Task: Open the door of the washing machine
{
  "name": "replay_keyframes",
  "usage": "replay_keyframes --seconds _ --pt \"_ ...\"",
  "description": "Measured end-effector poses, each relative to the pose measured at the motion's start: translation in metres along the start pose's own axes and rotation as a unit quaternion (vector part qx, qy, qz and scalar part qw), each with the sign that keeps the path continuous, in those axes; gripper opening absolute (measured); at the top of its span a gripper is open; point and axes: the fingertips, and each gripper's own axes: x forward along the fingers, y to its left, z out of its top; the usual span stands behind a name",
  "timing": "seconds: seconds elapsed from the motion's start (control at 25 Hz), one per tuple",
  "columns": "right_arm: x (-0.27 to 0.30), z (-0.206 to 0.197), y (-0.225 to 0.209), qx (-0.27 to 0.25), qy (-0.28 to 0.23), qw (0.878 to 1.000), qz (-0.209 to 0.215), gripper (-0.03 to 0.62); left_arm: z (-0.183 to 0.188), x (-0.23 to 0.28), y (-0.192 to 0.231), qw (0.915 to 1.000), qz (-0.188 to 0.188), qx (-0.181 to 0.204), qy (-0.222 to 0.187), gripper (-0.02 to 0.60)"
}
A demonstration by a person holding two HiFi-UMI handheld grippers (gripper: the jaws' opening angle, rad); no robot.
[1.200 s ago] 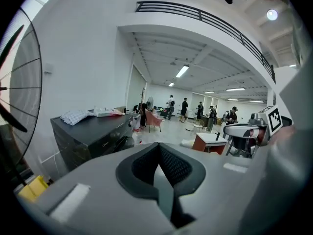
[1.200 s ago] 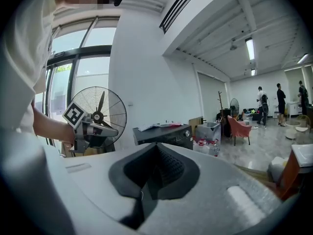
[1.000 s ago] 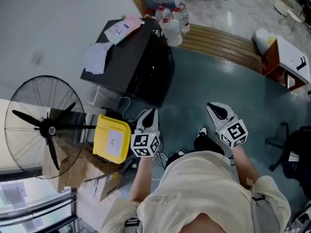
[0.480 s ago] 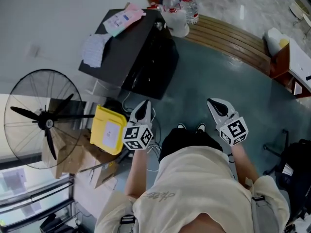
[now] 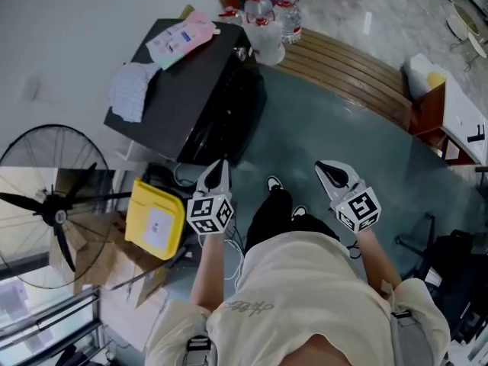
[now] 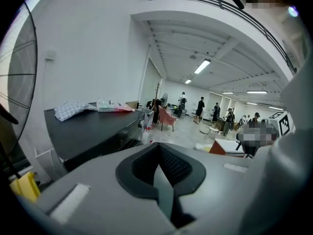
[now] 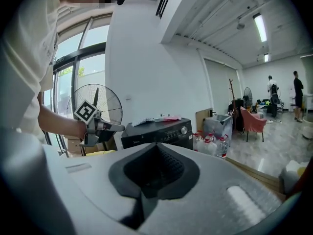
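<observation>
Head view: left gripper (image 5: pixel 216 170) and right gripper (image 5: pixel 329 171), fingers together, empty; approach the washing machine (image 5: pixel 200 90) at eleven o'clock squarely.

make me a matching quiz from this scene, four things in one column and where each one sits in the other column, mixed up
Things:
1. pale checked cloth
2. yellow plastic box
3. clear plastic bottles with red caps
4. round wire-caged fan

Places:
A. on the floor, just left of the left gripper in the head view
B. at the head view's far left edge
C. on top of the black washing machine
D. beside the end of the brown slatted wooden strip

Pairs: 1-C, 2-A, 3-D, 4-B
</observation>
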Motion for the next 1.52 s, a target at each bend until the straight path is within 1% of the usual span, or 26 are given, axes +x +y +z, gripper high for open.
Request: replay_keyframes --seconds 0.2,0.32,0.52,0.64,0.88,1.04,1.2,1.36,1.52 --pt "0.031 0.035 -0.036 -0.014 -0.006 1.000 -0.019 0.002 0.026 0.046 0.007 0.9995 -0.015 0.027 -0.010 0.018" --pt "0.053 0.056 -0.051 -0.024 -0.013 0.999 -0.027 0.002 0.035 0.070 0.018 0.9991 -0.022 0.036 -0.011 0.018" --pt "0.085 0.071 -0.067 -0.027 -0.011 0.999 -0.026 0.002 0.045 0.100 0.027 0.9980 -0.042 0.046 -0.005 0.018" --pt "0.107 0.078 -0.064 -0.029 -0.013 0.999 -0.008 0.002 0.049 0.109 0.038 0.9982 -0.040 0.044 -0.004 0.018" --pt "0.143 0.089 -0.052 -0.051 0.000 0.998 0.042 0.002 0.055 0.107 0.058 0.9995 -0.018 0.024 -0.010 0.018" --pt "0.164 0.095 -0.049 -0.066 0.011 0.994 0.087 0.002 0.047 0.098 0.066 0.9998 0.017 0.000 -0.006 0.018" --pt "0.188 0.097 -0.052 -0.083 0.023 0.985 0.150 0.002 0.045 0.089 0.077 0.9966 0.074 -0.034 -0.012 0.018" --pt "0.210 0.111 -0.058 -0.097 0.025 0.971 0.217 0.002 0.046 0.079 0.085 0.9875 0.141 -0.068 -0.015 0.018" --pt "0.231 0.120 -0.073 -0.100 0.026 0.957 0.271 0.002 0.058 0.073 0.081 0.9772 0.184 -0.097 -0.041 0.018"
